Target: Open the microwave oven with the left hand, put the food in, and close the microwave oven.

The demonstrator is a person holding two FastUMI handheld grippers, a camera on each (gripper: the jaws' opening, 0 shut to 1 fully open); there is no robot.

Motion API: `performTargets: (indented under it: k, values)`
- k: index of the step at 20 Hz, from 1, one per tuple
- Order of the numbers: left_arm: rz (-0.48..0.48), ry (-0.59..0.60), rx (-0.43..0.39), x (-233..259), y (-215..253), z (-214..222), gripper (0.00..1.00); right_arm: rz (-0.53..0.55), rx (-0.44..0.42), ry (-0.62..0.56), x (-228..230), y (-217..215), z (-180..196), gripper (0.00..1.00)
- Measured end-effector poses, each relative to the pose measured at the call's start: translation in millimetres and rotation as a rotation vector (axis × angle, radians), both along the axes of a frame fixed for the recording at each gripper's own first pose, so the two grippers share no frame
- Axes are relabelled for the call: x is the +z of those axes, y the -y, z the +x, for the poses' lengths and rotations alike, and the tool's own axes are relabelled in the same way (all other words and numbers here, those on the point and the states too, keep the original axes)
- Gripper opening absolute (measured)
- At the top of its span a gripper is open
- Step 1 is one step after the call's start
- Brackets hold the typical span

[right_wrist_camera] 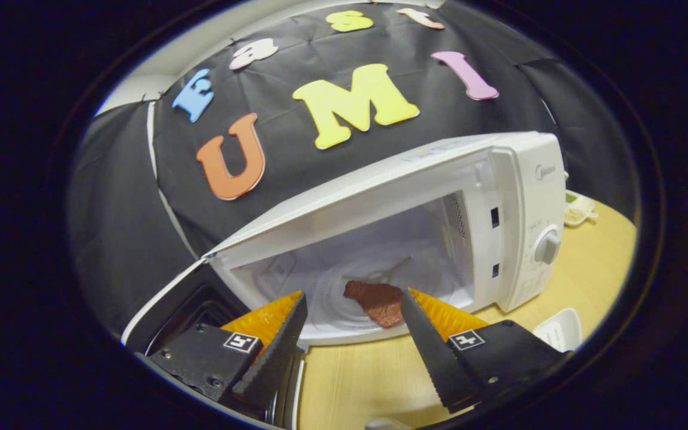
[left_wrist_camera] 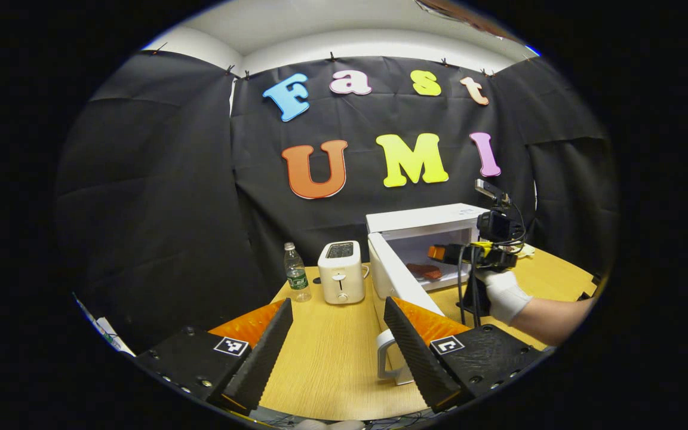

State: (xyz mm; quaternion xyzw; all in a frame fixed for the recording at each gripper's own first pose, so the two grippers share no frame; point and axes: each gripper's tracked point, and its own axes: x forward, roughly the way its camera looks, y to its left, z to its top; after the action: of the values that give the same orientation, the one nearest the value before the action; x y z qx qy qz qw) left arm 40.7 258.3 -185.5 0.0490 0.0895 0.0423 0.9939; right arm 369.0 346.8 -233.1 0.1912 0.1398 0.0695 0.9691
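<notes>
While the microwave oven (right_wrist_camera: 415, 197) is standing open on the worktop (left_wrist_camera: 326, 352) with the food (right_wrist_camera: 380, 301) lying inside, the right gripper (right_wrist_camera: 350, 346), fingers wide apart and empty, is best drawn straight out so the equally open, empty left gripper (left_wrist_camera: 338, 352) can be swinging the door (left_wrist_camera: 401, 286) shut by its handle (left_wrist_camera: 387, 355).

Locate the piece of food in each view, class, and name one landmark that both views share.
Left gripper view: the food lies right of centre, small and far off, on the floor of the open microwave oven.
Right gripper view: the food lies low at centre, on the oven's turntable, just beyond the hand-held gripper.
Shared landmark: the microwave oven itself, door open.
</notes>
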Motion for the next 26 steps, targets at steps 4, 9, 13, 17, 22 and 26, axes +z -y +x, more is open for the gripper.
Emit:
performTargets:
  k: [4,9,13,17,22,26]
  values:
    - [0.0,0.027,-0.004,14,-1,5,0.94,-0.213,0.073,0.027,65,42,-81,1.0]
    - [0.008,0.032,0.011,19,-7,9,0.94,-0.343,0.058,0.072,138,118,-172,1.0]
    - [0.003,0.008,0.038,10,-1,6,0.94,-0.308,0.038,0.043,150,163,-226,0.91]
    - [-0.01,-0.017,0.057,-5,8,2,0.94,-0.317,0.043,-0.003,141,187,-261,0.91]
    - [-0.03,-0.017,0.037,-19,20,6,0.56,-0.276,0.084,-0.033,144,189,-279,1.0]
    - [-0.032,-0.025,0.07,-48,4,16,0.0,-0.287,0.094,-0.01,160,187,-280,1.0]
